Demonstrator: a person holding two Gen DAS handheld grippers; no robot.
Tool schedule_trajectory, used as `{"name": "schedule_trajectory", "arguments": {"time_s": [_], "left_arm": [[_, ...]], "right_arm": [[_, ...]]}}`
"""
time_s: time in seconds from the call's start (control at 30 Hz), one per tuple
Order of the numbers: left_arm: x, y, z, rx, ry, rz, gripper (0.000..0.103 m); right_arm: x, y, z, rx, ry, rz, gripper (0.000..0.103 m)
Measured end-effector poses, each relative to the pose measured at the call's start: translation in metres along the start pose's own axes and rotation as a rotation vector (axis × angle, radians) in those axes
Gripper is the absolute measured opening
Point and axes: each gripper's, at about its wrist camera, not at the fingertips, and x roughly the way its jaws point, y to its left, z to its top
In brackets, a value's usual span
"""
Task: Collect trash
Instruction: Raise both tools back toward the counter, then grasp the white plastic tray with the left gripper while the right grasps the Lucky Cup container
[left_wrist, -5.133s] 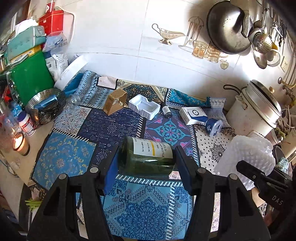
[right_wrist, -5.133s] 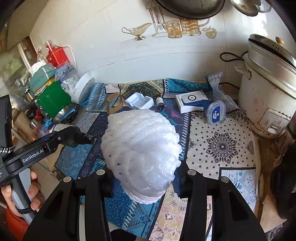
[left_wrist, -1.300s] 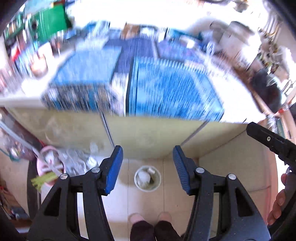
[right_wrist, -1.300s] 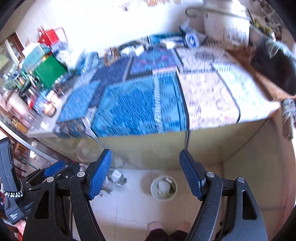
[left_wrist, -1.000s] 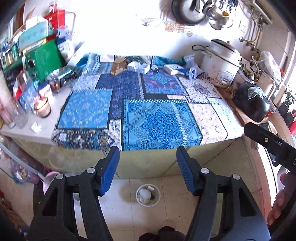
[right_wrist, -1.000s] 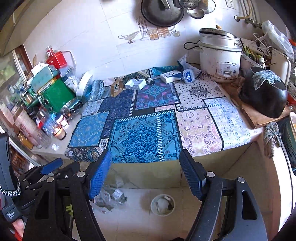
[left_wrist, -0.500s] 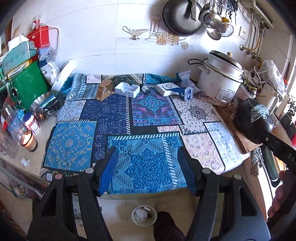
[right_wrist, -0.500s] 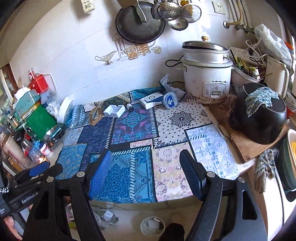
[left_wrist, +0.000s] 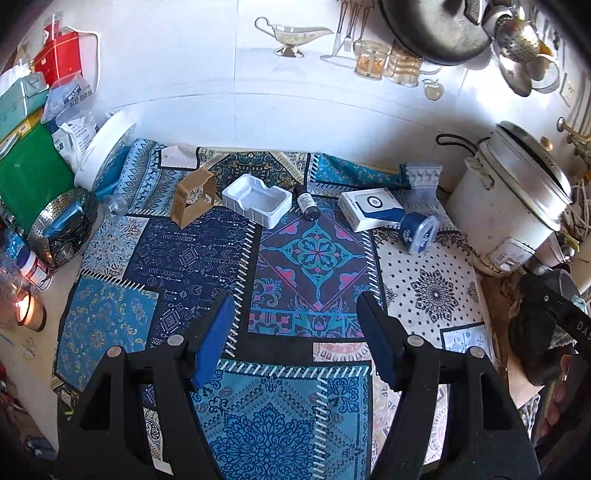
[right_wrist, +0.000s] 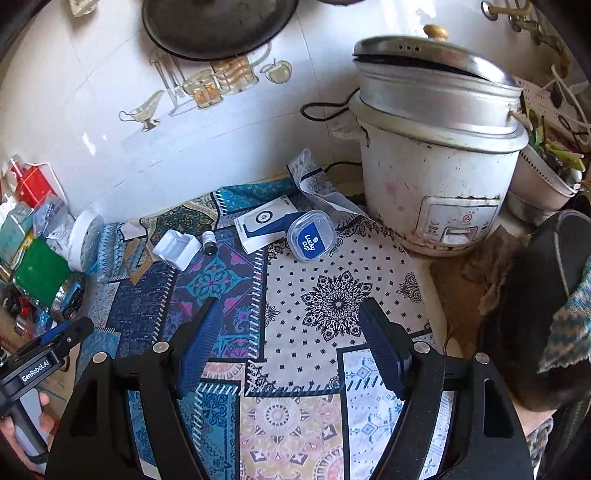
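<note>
Trash lies at the back of the patterned cloth: a brown cardboard sleeve, a white plastic tray, a small dark bottle, a white and blue box and a blue "Lucky cup" container. My left gripper is open and empty above the middle of the cloth. My right gripper is open and empty above the black-and-white patch, short of the blue container.
A white rice cooker stands at the back right. A black pot with a cloth sits at the right edge. A green box, a steel colander, jars and a lit candle crowd the left side.
Both grippers, which earlier held a green bottle and white foam netting, came up empty from the floor bin and moved in over the cloth toward the trash at the back.
</note>
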Motion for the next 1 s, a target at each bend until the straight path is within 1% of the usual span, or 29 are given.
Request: {"name": "schedule_trajectory", "arguments": {"time_s": [0.1,0.27,0.33,0.4,0.57,0.63,0.77,0.87,0.9,0.97,1.0], "left_arm": [[0.025,0.006,0.012,-0.016,0.016,0.026,0.067],[0.072,0.029,0.038,-0.081,0.054,0.049,0.067],[0.087,0.037,0.048,-0.094,0.061,0.054,0.067],[0.104,0.046,0.061,-0.097,0.071,0.063,0.067],[0.155,0.063,0.088,-0.102,0.119,0.042,0.067],[0.176,0.069,0.095,-0.105,0.138,0.044,0.067],[0.215,0.080,0.104,-0.161,0.184,0.026,0.057],[0.235,0.087,0.106,-0.226,0.202,0.001,0.055],[0.240,0.087,0.107,-0.234,0.208,0.001,0.054],[0.249,0.086,0.107,-0.237,0.215,0.015,0.048],[0.253,0.086,0.107,-0.236,0.217,0.020,0.047]], "right_arm": [[0.025,-0.011,0.012,0.024,0.037,0.022,0.073],[0.059,-0.020,0.029,0.046,0.081,-0.015,0.073],[0.070,-0.020,0.032,0.063,0.088,-0.025,0.073],[0.083,-0.021,0.037,0.075,0.097,-0.055,0.073],[0.121,-0.017,0.050,0.130,0.113,-0.096,0.073],[0.138,-0.014,0.058,0.151,0.112,-0.108,0.073],[0.175,-0.009,0.072,0.195,0.119,-0.125,0.073],[0.196,-0.004,0.079,0.213,0.119,-0.150,0.073],[0.202,-0.002,0.080,0.217,0.121,-0.159,0.073],[0.212,0.000,0.082,0.224,0.119,-0.183,0.073],[0.216,0.000,0.083,0.224,0.113,-0.209,0.074]]}}
